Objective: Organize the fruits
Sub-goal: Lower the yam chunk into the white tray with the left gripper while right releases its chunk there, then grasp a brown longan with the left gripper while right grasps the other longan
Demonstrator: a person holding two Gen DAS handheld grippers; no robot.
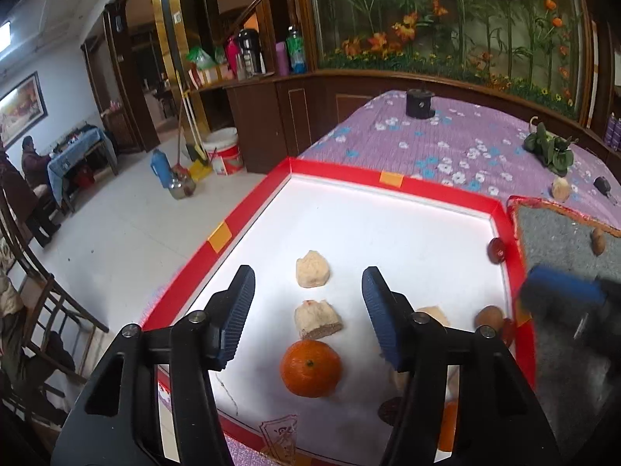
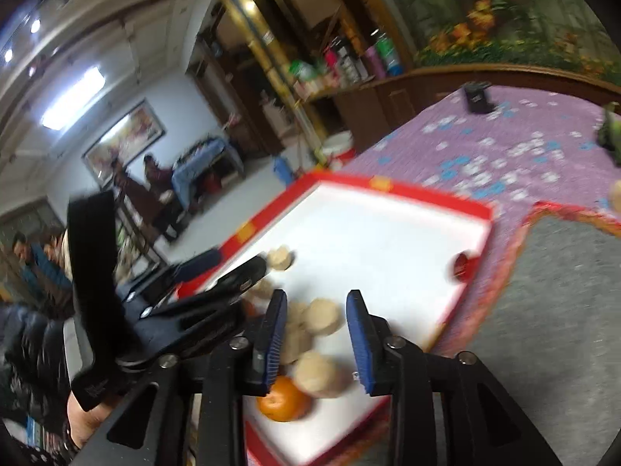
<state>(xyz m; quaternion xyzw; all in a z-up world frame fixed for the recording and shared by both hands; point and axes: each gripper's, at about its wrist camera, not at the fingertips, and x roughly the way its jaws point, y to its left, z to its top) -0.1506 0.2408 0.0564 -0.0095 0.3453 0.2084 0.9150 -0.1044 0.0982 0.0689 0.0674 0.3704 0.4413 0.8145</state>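
Two hand-held grippers hover over a red-rimmed white tray (image 1: 248, 217), and neither has anything between its fingers. The left hand-held gripper (image 1: 308, 283) has its blue ribbed pads wide apart above the near middle of the tray; a pale, crumbly bun-like piece (image 1: 313, 268) lies on the tray floor in the gap between the fingertips, not touched by them. Just nearer sits a second pale piece (image 1: 317, 319) with a brown cut face, and nearer again a whole orange (image 1: 310, 368), all three in a line running toward the camera. To the right, partly hidden behind the right finger, are a brown round fruit (image 1: 490, 316) and a small red one beside it at the tray's right wall. Another dark red fruit (image 1: 496, 250) rests farther along that wall. The right hand-held gripper (image 2: 317, 303) is also open, its pads apart over the near right part of the tray, above a cluster of pale round pieces (image 2: 324, 316) and a second orange (image 2: 284, 404) at the near edge; this view is blurred. The tray stands on a surface under a purple flowered cloth (image 1: 446, 136), with a grey mat (image 1: 559, 233) to its right holding a brown nut-like thing (image 1: 598, 241). Farther off on the cloth are a black cylinder (image 1: 419, 103), a leafy green bunch (image 1: 548, 148) and another pale piece (image 1: 561, 189).
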